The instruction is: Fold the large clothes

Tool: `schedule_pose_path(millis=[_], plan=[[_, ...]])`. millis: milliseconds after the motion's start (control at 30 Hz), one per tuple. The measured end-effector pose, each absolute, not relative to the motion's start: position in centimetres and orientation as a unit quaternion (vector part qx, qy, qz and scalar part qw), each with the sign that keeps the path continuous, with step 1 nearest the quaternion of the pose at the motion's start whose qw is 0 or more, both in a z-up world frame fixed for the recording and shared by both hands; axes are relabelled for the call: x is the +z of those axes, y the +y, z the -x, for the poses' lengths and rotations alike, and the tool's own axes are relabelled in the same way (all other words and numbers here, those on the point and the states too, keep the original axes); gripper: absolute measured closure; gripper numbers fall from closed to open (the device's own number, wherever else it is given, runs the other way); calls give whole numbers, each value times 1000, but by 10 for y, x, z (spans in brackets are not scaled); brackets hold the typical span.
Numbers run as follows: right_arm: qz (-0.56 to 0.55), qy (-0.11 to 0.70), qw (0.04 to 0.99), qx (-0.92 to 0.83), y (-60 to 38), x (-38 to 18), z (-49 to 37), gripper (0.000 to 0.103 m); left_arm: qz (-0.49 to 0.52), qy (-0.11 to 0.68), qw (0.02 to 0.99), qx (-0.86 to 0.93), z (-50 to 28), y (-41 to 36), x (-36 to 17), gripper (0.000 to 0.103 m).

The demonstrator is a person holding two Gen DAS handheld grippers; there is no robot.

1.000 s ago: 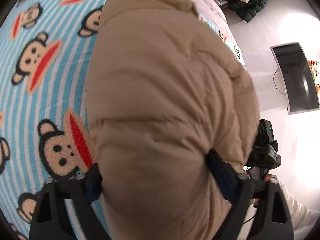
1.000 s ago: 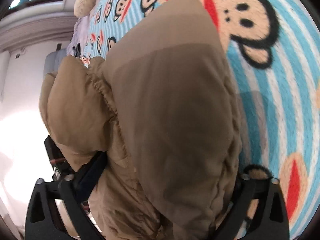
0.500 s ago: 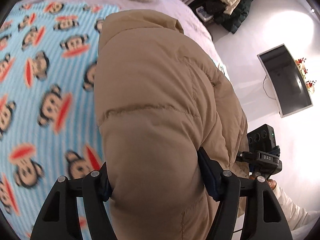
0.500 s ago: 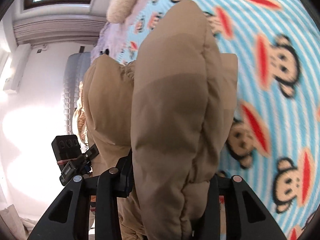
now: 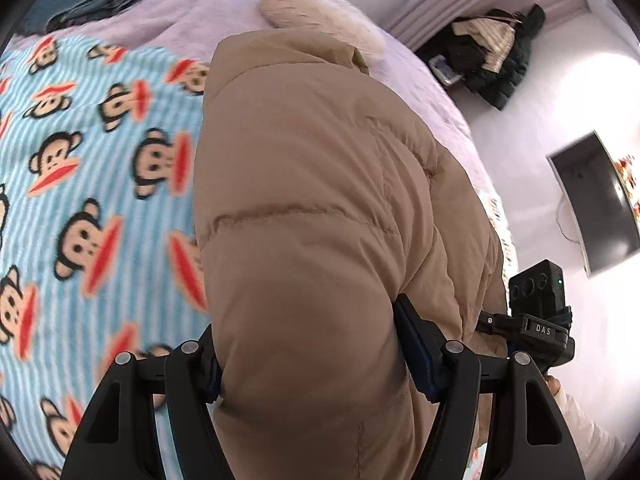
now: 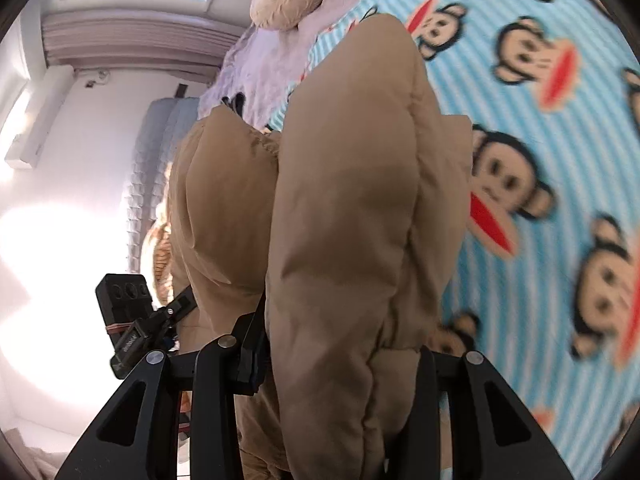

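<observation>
Tan padded cloth fills both views: we hold the jacket lifted above the monkey blanket, its length running away from us toward the pillow. Our left gripper is clamped on one thick bunch of it, our right gripper on another, side by side and equally near. We judge the next move carries this held edge forward along that length, down onto the blanket

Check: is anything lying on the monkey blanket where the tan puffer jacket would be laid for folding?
Nothing visible. Both grippers, left and right, grip the jacket; the visible blanket is bare. The cream pillow lies beyond it.
</observation>
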State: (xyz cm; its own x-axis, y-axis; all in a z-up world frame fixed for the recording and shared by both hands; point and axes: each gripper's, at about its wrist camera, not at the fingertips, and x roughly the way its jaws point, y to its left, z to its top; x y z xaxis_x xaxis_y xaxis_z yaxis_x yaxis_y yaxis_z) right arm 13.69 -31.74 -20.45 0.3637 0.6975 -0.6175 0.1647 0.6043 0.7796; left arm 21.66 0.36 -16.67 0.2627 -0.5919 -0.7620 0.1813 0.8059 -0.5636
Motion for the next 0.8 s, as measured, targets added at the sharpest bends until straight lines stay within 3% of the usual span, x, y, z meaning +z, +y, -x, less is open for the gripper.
schedule_pose_path(millis=[67,267,367,533,567,633,733,800], plan=[[-400,542,718,174,-314,-219,-145,61,180,565,770,-236,-225,13,-190,30],[-419,552,706,148,-316,-243,-143,44,205,571,763,-223,-233,28,-227,20],[-413,563,705,127,-320,-239,-138,41,191,572,769,-213,-230,28,-222,20],[-344,558,752,70,-331,-184,-106,41,136,546,807,-178,-217,34,-187,20],[-336,548,763,65,-333,-172,-98,42,129,534,817,-173,-217,37,-178,20],[-331,528,779,71,-334,-148,-81,65,118,510,835,-169,-219,36,-158,20],[-311,516,793,90,-323,-127,-65,77,105,485,848,-185,-232,14,-135,20],[-284,522,797,106,-303,-123,-59,79,79,481,853,-190,-246,-12,-131,20]])
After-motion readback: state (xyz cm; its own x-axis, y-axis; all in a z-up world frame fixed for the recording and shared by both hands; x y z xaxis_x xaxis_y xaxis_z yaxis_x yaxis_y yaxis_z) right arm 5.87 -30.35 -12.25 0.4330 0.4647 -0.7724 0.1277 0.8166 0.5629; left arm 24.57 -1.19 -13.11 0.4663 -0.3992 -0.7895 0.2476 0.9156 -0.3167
